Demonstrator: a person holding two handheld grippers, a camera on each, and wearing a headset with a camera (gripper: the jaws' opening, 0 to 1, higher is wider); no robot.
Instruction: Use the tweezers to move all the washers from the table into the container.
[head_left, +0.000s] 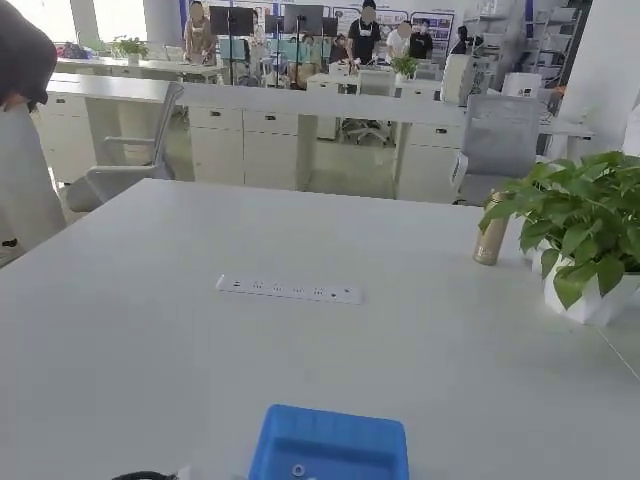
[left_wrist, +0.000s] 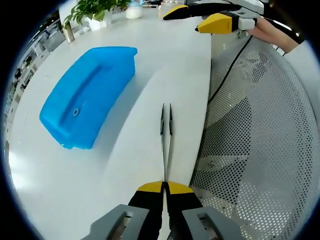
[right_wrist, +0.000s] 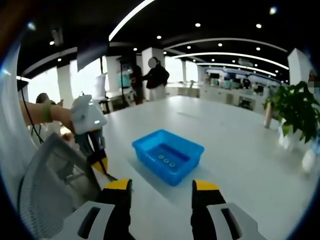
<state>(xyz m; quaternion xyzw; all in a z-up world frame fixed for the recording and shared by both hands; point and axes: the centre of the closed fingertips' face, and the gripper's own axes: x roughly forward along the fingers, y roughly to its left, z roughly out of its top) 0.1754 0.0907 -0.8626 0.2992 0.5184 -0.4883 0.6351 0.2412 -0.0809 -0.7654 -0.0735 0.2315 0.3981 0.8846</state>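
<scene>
Squarely between left jaws, tweezers (left_wrist: 165, 165).

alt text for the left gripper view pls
The left claw is shut on a pair of tweezers that point forward over the white table near its edge. To their left sits a blue container with one washer visible inside; a mesh chair lies to the right and the right claw at the top.

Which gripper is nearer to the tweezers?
Left. The left gripper grips the tweezers at their back end; the right gripper hangs apart, beyond their tips.
</scene>
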